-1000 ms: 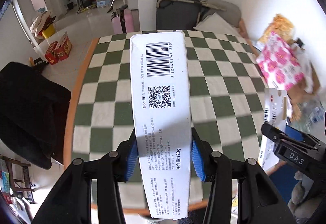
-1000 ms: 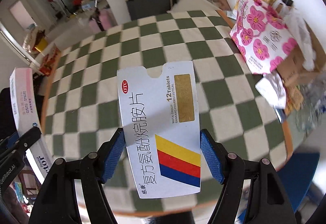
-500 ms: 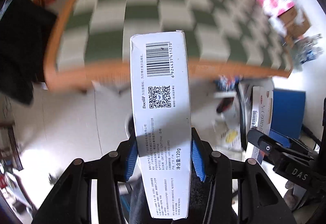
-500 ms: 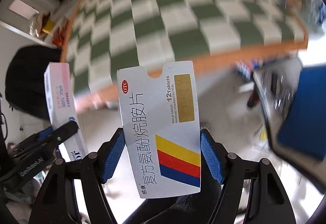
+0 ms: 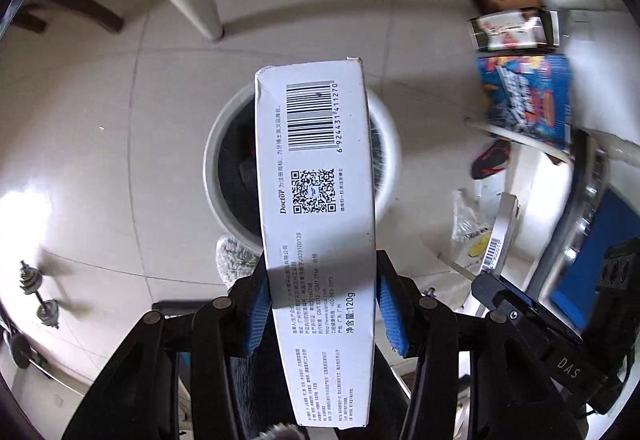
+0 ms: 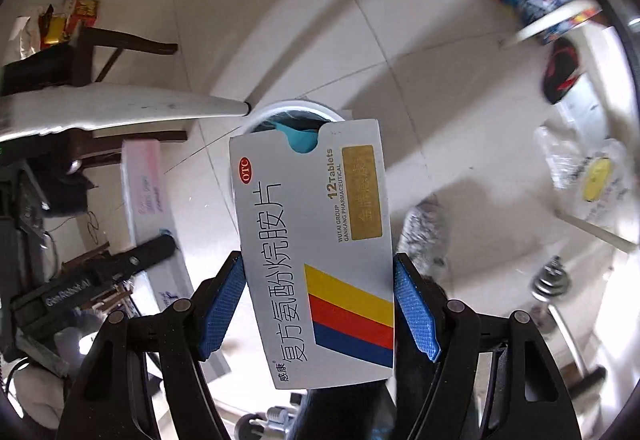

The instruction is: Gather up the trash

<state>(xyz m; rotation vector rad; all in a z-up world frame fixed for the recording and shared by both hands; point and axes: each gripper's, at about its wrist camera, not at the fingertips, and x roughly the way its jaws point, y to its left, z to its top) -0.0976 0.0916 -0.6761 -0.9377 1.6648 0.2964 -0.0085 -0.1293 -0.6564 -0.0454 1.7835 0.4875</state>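
Now: two cartons poised over the floor bin.
Left claw (image 5: 320, 304), jaws just eased slightly, pads beside a long white barcode box (image 5: 316, 199), aimed down at the white bin (image 5: 394, 143) for dropping. Right claw (image 6: 320, 308) clamps the tablet carton (image 6: 316, 252) above the same bin (image 6: 296, 107).

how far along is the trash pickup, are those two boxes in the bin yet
Not yet. Both boxes are picked up and hang over the white bin on the floor. The left claw carries the long white barcode box; its jaws have just been opening, the box between them. The right claw grips the tablet box. Dark and teal items already lie inside the bin. Left: release both boxes.
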